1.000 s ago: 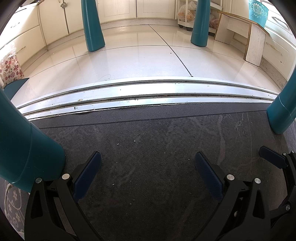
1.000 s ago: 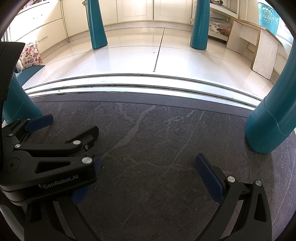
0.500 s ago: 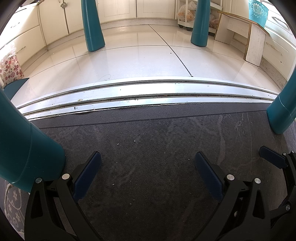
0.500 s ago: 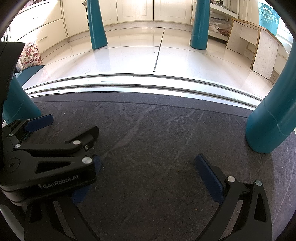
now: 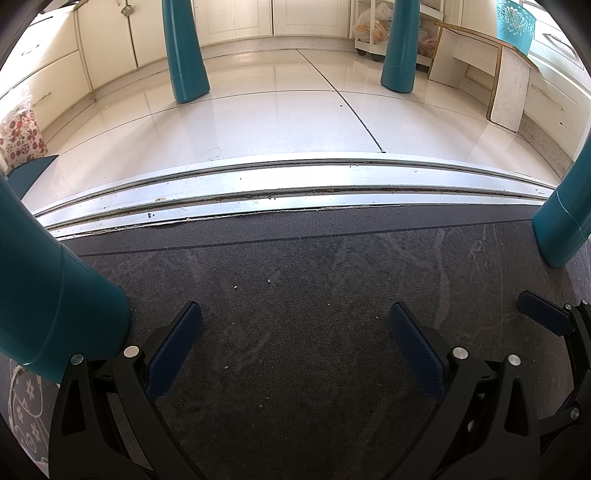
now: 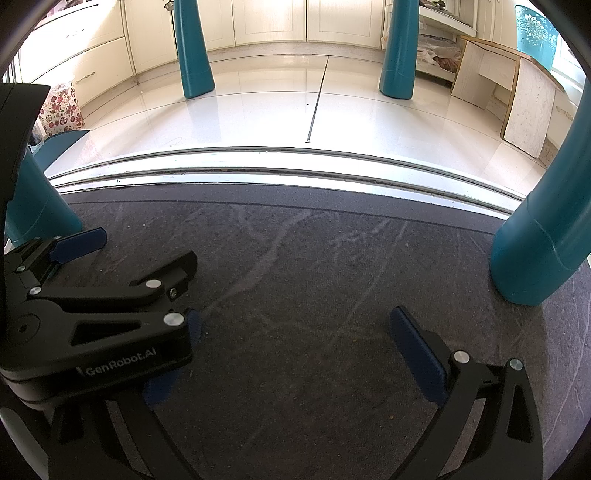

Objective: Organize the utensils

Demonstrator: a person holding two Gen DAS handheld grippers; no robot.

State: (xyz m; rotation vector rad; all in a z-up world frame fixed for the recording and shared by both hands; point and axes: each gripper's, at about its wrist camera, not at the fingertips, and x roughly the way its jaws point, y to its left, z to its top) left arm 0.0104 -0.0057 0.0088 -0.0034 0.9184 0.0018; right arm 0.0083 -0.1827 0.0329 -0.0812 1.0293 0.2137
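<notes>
Dark grey carpet (image 5: 295, 332) lies under both your grippers, with a metal door track (image 5: 280, 192) ahead and glossy white tile beyond it. Your left gripper (image 5: 293, 345) and your right gripper (image 6: 295, 354) are both spread wide and hold nothing, side by side over the carpet between teal legs (image 6: 535, 254). No utensils show ahead of either gripper.

A dark grey carpet (image 5: 295, 314) is bounded by a metal door track (image 5: 295, 184) — beyond it, glossy white tiles (image 5: 258, 118), teal legs (image 5: 186, 55) and cream cabinets (image 6: 269, 20) are brightly lit.
</notes>
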